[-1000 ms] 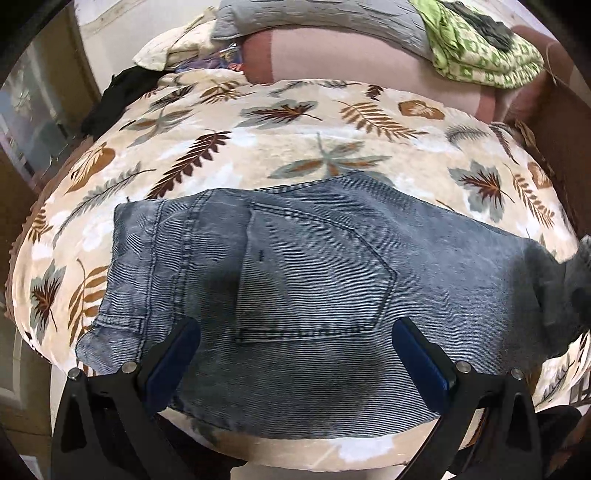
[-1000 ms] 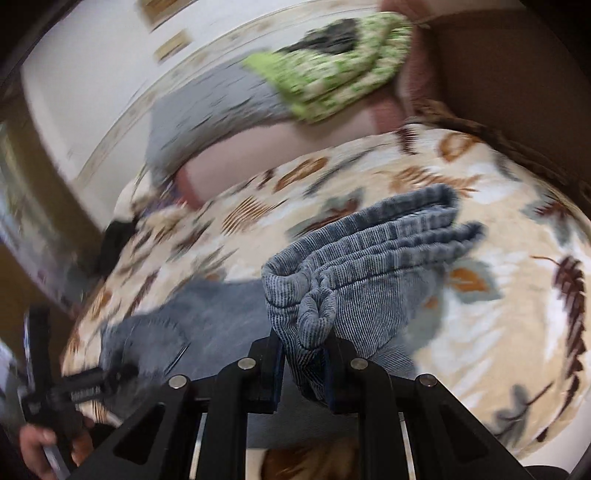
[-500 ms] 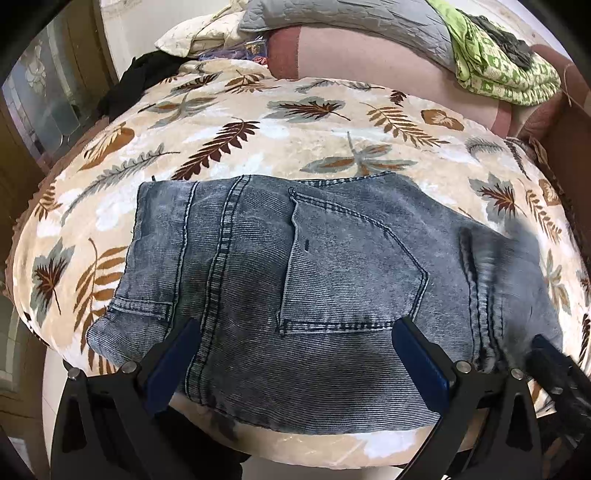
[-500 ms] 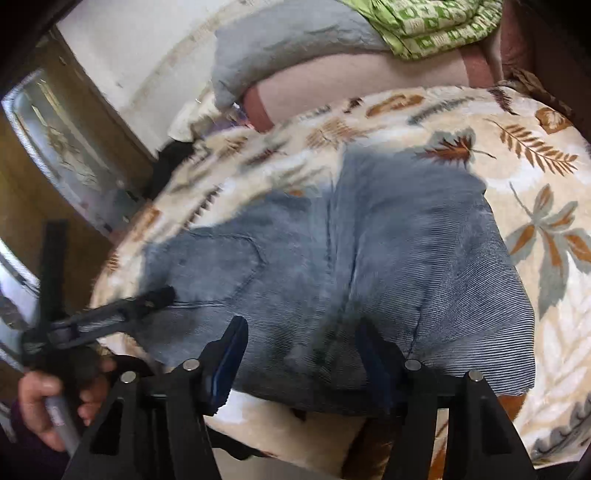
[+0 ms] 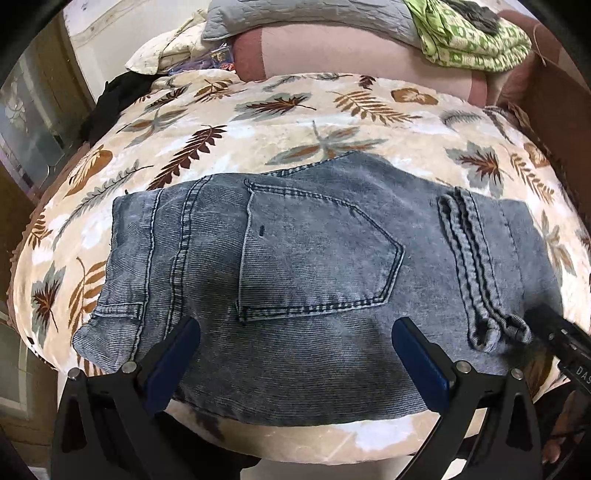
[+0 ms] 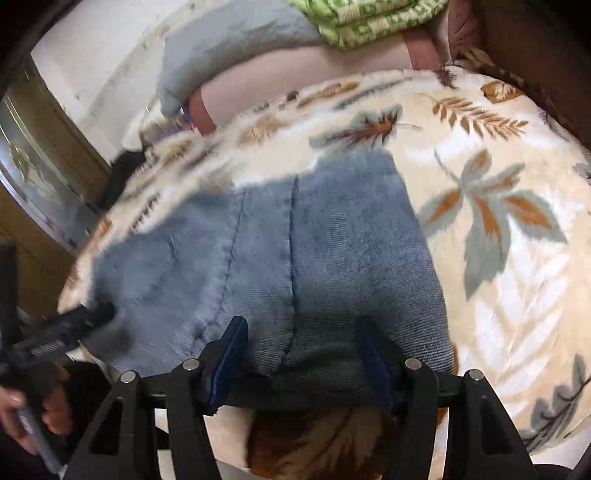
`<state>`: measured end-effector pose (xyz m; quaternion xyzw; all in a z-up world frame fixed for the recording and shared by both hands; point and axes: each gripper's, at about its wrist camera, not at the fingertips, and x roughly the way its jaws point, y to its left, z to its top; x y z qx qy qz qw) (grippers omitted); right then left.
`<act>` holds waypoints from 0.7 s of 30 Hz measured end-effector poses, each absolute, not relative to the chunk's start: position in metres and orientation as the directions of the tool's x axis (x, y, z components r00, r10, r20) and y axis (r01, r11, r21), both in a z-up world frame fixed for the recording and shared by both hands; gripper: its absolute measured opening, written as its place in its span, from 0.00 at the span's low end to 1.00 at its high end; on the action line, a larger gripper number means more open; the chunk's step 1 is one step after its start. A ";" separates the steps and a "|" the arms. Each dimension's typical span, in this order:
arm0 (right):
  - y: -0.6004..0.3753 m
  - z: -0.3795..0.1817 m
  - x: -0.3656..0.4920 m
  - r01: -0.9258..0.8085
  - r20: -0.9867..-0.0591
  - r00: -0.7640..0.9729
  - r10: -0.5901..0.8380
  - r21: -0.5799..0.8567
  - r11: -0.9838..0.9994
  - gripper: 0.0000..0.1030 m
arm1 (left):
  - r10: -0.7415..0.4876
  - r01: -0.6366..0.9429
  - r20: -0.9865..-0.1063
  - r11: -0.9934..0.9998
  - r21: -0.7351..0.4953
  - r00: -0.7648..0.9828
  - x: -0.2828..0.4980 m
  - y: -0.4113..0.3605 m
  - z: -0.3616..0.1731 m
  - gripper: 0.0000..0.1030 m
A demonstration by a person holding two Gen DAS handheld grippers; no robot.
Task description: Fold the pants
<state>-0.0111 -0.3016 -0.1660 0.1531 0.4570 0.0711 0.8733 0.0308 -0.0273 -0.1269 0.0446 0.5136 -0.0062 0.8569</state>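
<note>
Through the left wrist camera, the left gripper (image 5: 295, 354) stood spread wide, its blue pads apart and pressing on nothing. The folded pants (image 5: 306, 280) lay flat on the leaf-print blanket (image 5: 258, 129), directly ahead of and between the fingers, back pocket (image 5: 317, 254) facing up just beyond the tips. To the right of the right finger, the stacked leg hems (image 5: 476, 269) ran across the denim, and the black tip of the right gripper (image 5: 561, 347) showed beside them at the frame's edge. Far beyond the tips sat a grey pillow (image 5: 314, 18) and a green patterned cloth (image 5: 472, 40).

Through the right wrist camera, the right gripper (image 6: 299, 363) was released, jaws well apart. The near edge of the pants (image 6: 295, 258) lay between the fingers; the picture was blurred, so the pads seemed clear of the cloth. Left of the left finger, a hand (image 6: 33, 410) held the left gripper's handle, its tip at the denim's edge.
</note>
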 end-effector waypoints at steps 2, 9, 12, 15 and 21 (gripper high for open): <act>-0.302 -0.156 -0.013 -0.009 -0.751 0.599 0.277 0.340 0.941 0.62 | 0.059 0.044 -0.873 0.995 0.092 0.484 0.030 -0.022 -0.125 1.00; -0.297 -0.141 -0.014 -0.015 -0.693 0.667 0.273 0.354 0.935 0.62 | 0.175 -0.143 -0.835 0.983 0.116 0.521 0.036 0.050 -0.099 1.00; -0.285 -0.145 -0.010 -0.023 -0.709 0.649 0.277 0.345 0.938 0.62 | 0.241 -0.245 -0.813 0.961 0.126 0.530 0.036 0.092 -0.085 1.00; -0.265 -0.168 0.004 -0.030 -0.798 0.550 0.245 0.275 0.961 0.62 | 0.293 -0.345 -0.803 0.931 0.117 0.518 0.032 0.137 -0.076 1.00; -0.255 -0.156 -0.005 -0.084 -0.755 0.603 0.258 0.262 0.962 0.62 | 0.326 -0.424 -0.823 0.898 0.116 0.465 0.023 0.190 -0.084 1.00</act>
